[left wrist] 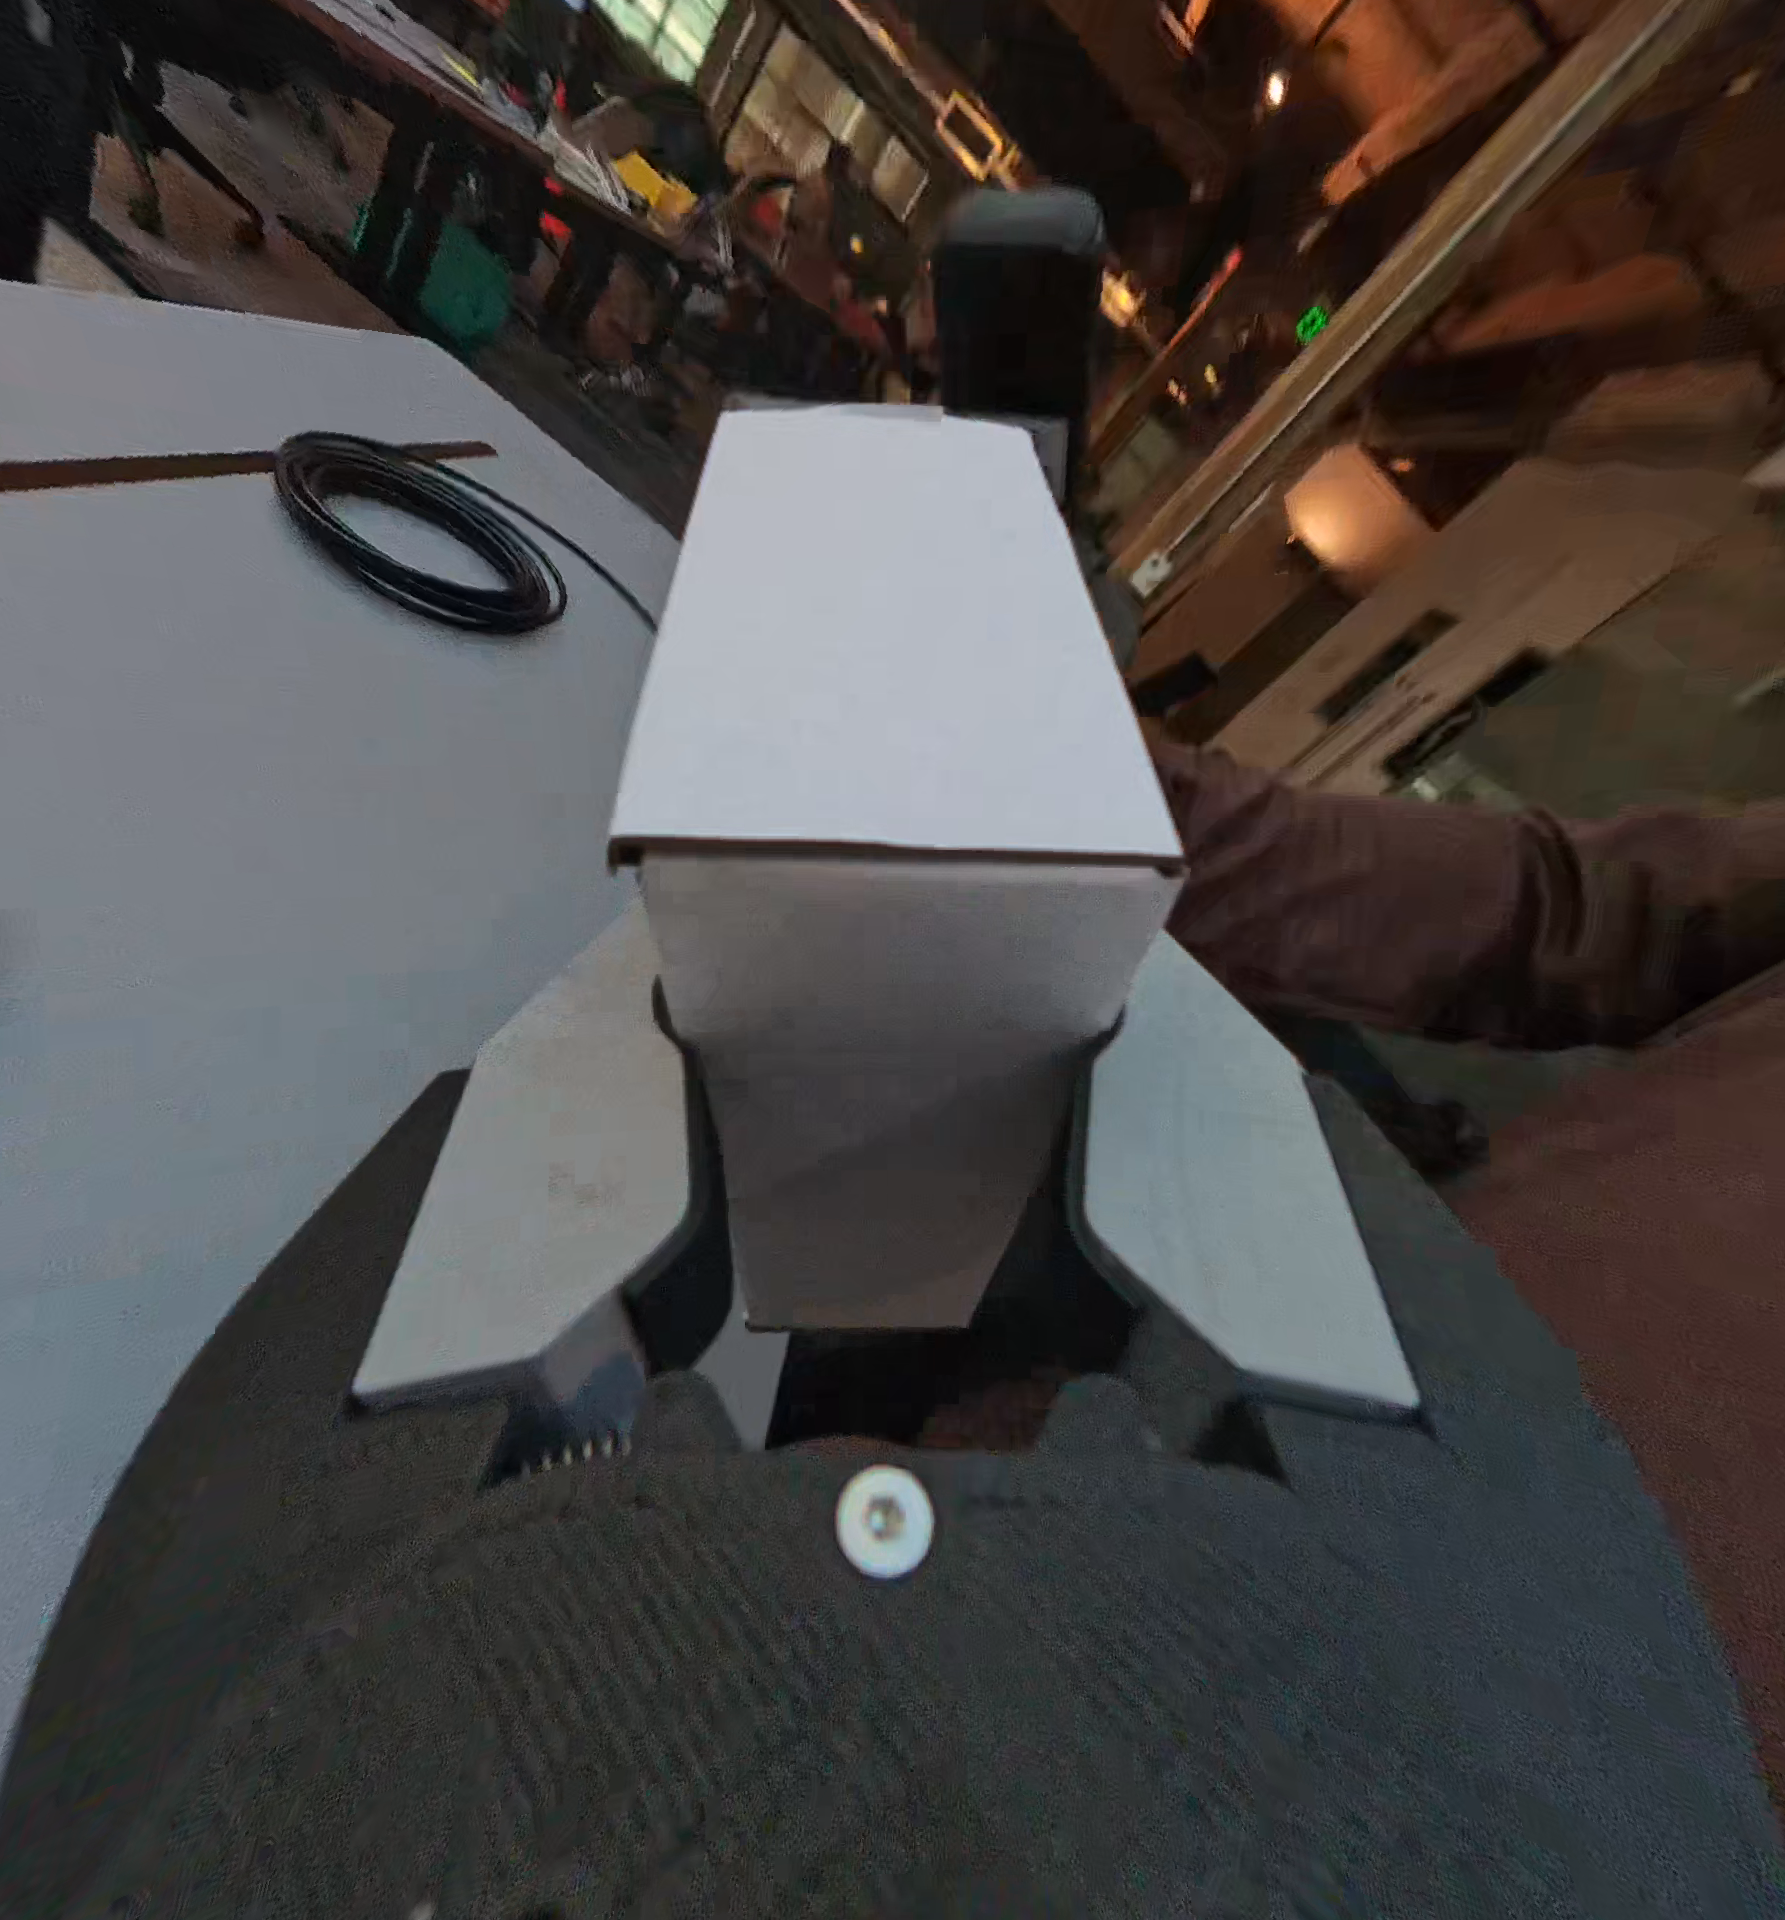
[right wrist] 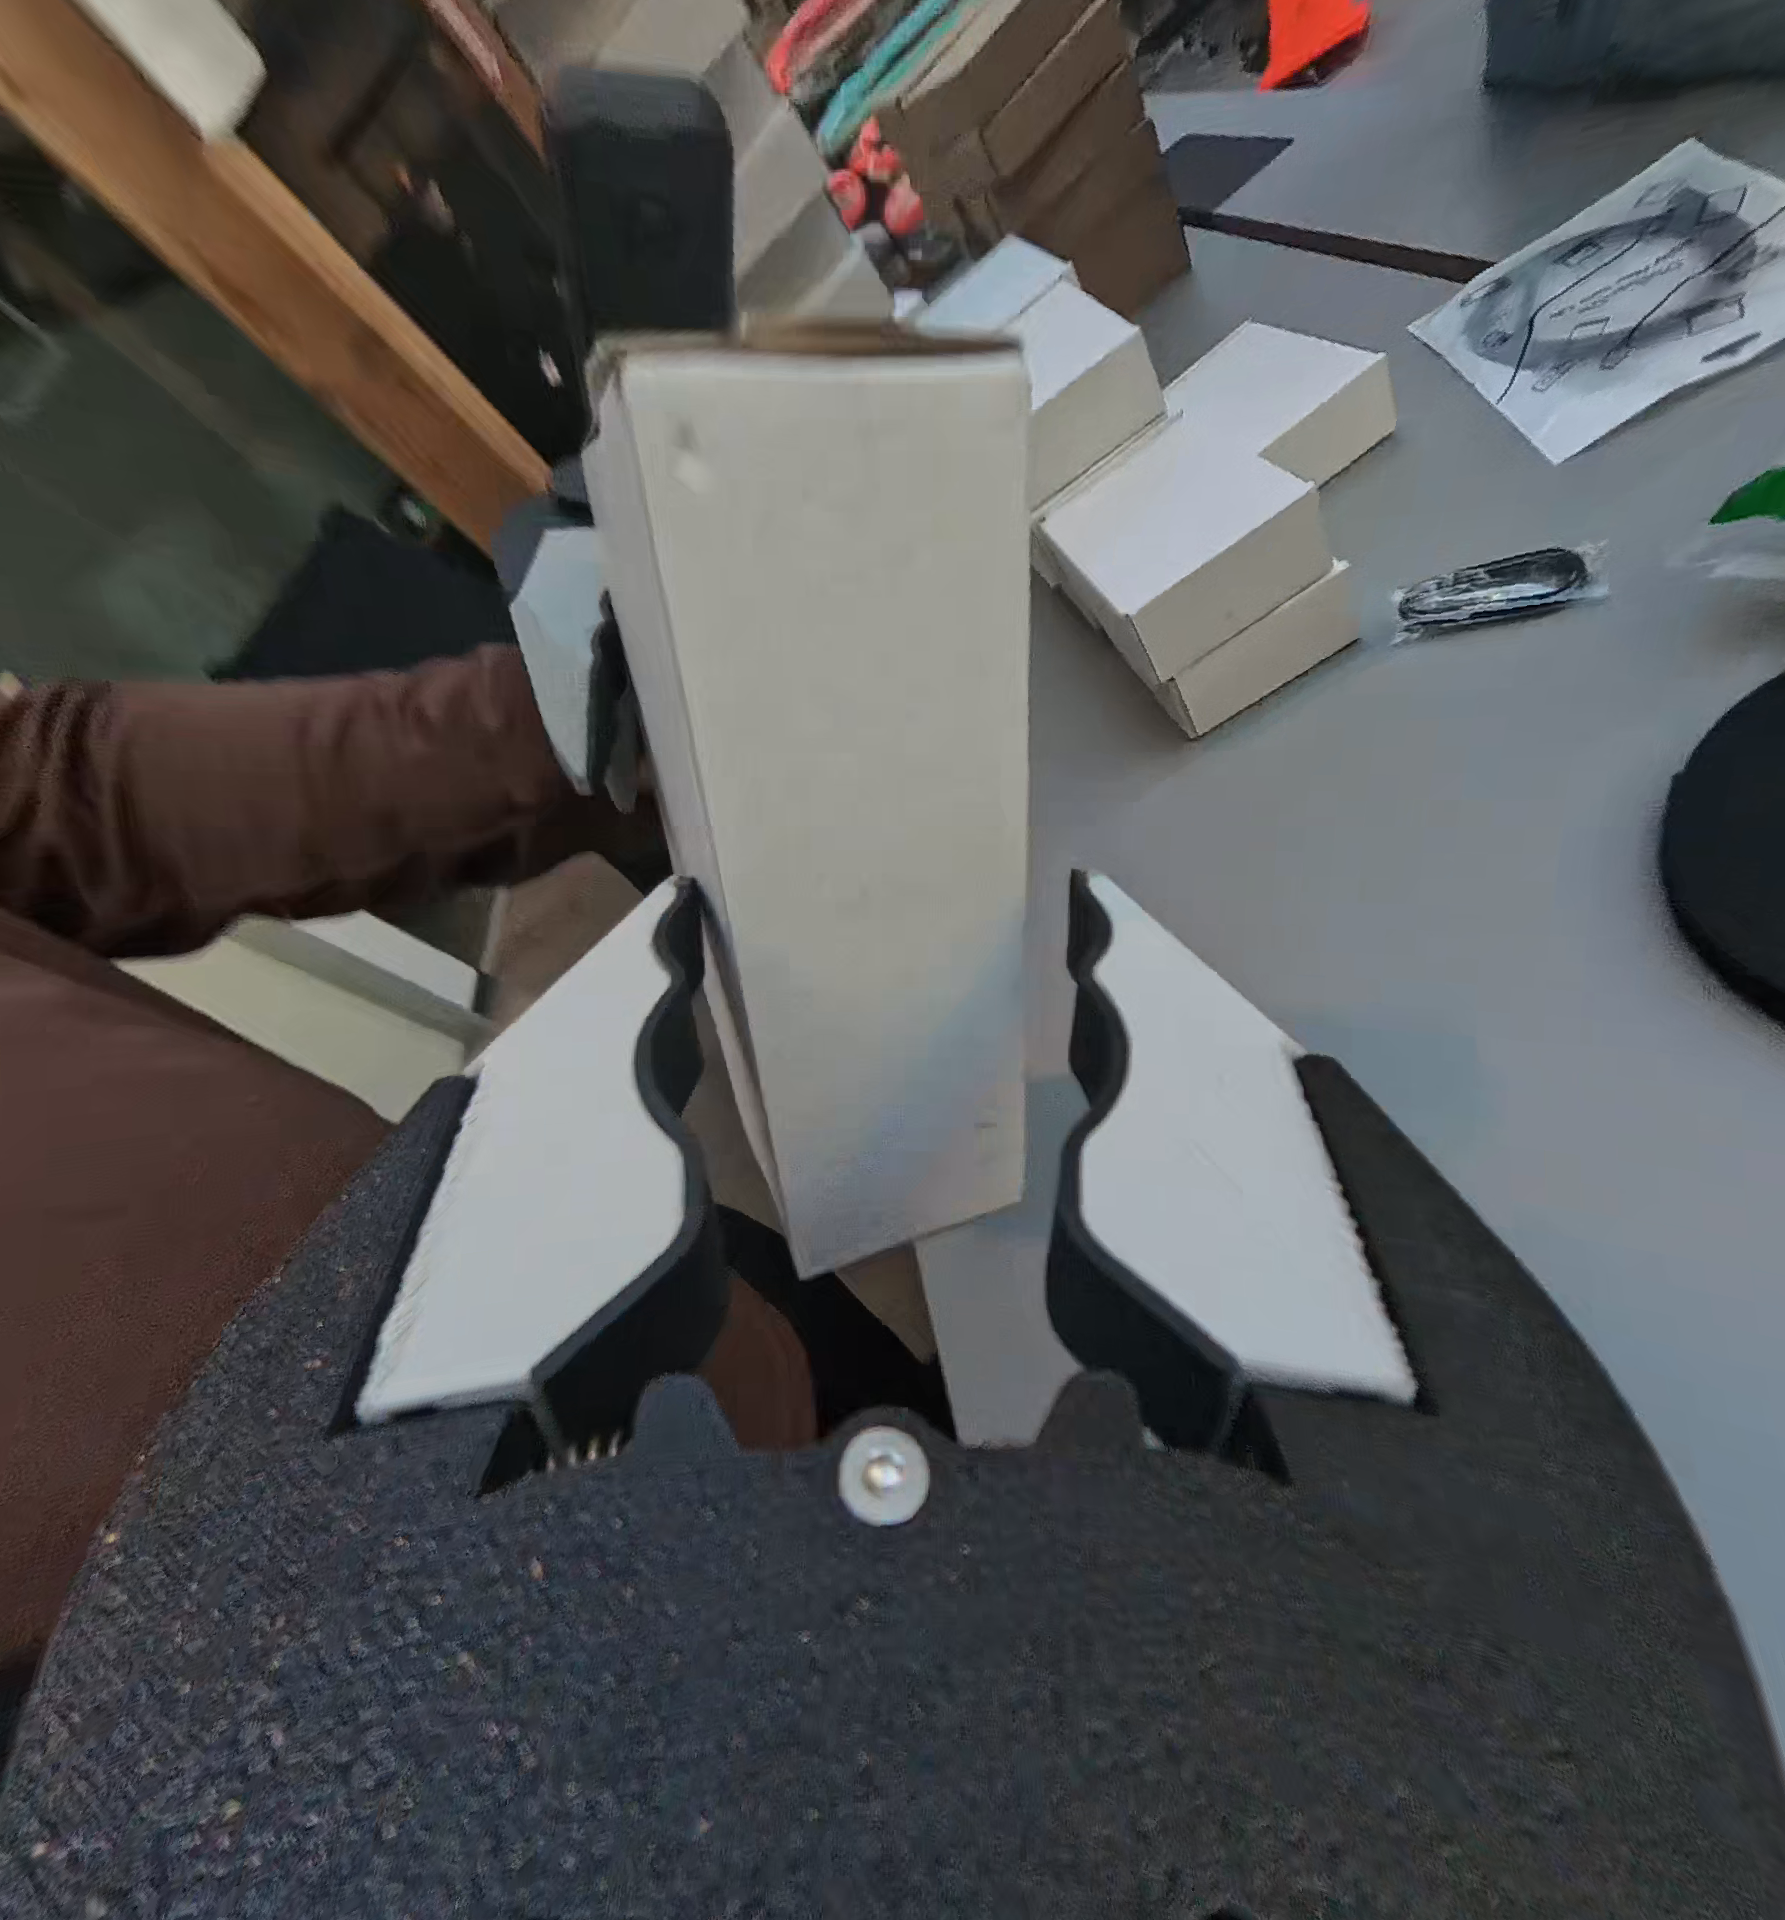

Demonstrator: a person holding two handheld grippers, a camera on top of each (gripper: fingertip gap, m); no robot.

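Note:
My left gripper [left wrist: 888, 1008] is shut on the near end of a long white cardboard box [left wrist: 888, 665], one finger pressing each side. The box points away from me above the edge of the grey table [left wrist: 192, 779]. In the right wrist view the same box [right wrist: 846, 727] stands between the fingers of my right gripper [right wrist: 883, 888]. The left finger touches it and a narrow gap shows at the right finger. The left gripper [right wrist: 576, 675] grips the box's far left side there. The right gripper's black body [left wrist: 1013, 312] shows behind the box's far end.
A coil of black cable [left wrist: 420, 530] lies on the table. Stacked white boxes [right wrist: 1200, 561], a bagged black cable [right wrist: 1490, 597], a printed sheet in plastic [right wrist: 1636, 301] and a black round pad [right wrist: 1781, 852] lie to the right. A brown sleeve [right wrist: 244, 790] reaches in from the left. The grippers are tip to tip, or close to it.

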